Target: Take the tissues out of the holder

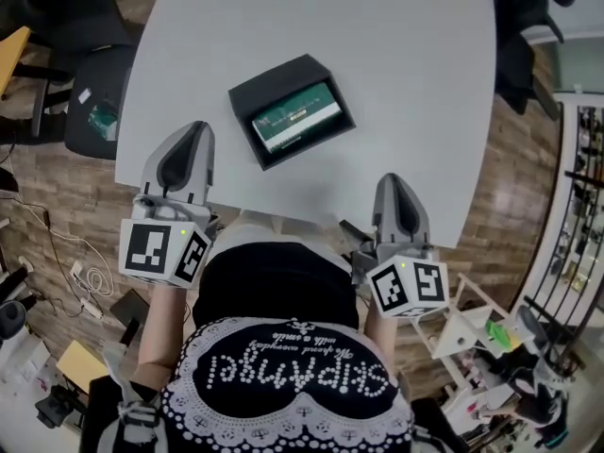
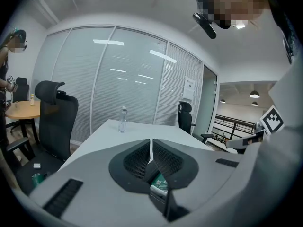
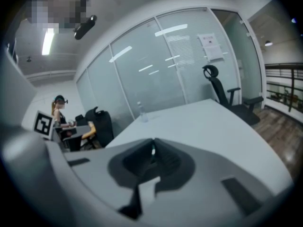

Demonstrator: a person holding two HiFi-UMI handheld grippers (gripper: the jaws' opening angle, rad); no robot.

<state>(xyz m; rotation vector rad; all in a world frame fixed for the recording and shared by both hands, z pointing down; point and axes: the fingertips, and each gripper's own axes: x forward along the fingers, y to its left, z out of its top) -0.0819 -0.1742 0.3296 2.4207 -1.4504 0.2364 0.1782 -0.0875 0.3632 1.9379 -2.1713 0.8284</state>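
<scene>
My left claw (image 1: 187, 144), closed and empty, sits at eight o'clock from the black holder (image 1: 274, 78). The green tissue pack (image 1: 294, 119) inside looks light, soft and slippery, so I'd pinch an end edge. My right claw (image 1: 396, 192), at four o'clock, is closed too.

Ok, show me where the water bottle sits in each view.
Head view: not in it.
Left gripper view: water bottle at the white table's far end, left of centre.
Right gripper view: water bottle at the far end too, left of centre.
Shared landmark: the white table.
</scene>
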